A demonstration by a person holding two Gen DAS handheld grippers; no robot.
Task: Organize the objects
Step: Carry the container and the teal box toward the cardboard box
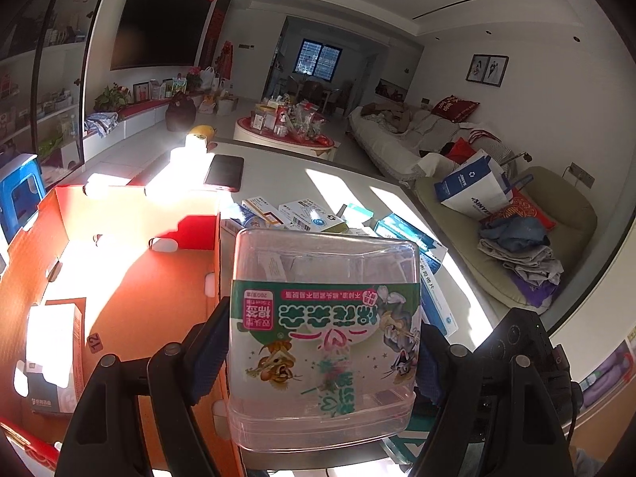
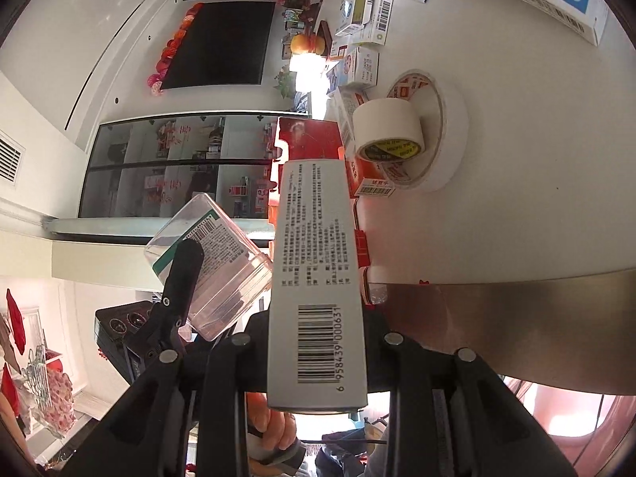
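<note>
My left gripper [image 1: 324, 342] is shut on a clear plastic cotton-swab box [image 1: 324, 318] with a green cartoon label, held above the right wall of an open orange cardboard box [image 1: 119, 270]. That swab box and the left gripper also show in the right wrist view [image 2: 214, 262]. My right gripper [image 2: 316, 338] is shut on a long grey carton [image 2: 316, 278] with a barcode, held off the white table's edge [image 2: 516, 238]; this view is rolled sideways. A white-and-grey carton [image 1: 53, 357] lies inside the orange box.
Several medicine boxes [image 1: 302, 214] lie on the table beyond the swab box, with a dark tablet [image 1: 224, 173] farther back. Two white tape rolls [image 2: 401, 135] and more boxes [image 2: 357, 63] lie on the table in the right wrist view. A sofa with clothes [image 1: 512, 246] stands right.
</note>
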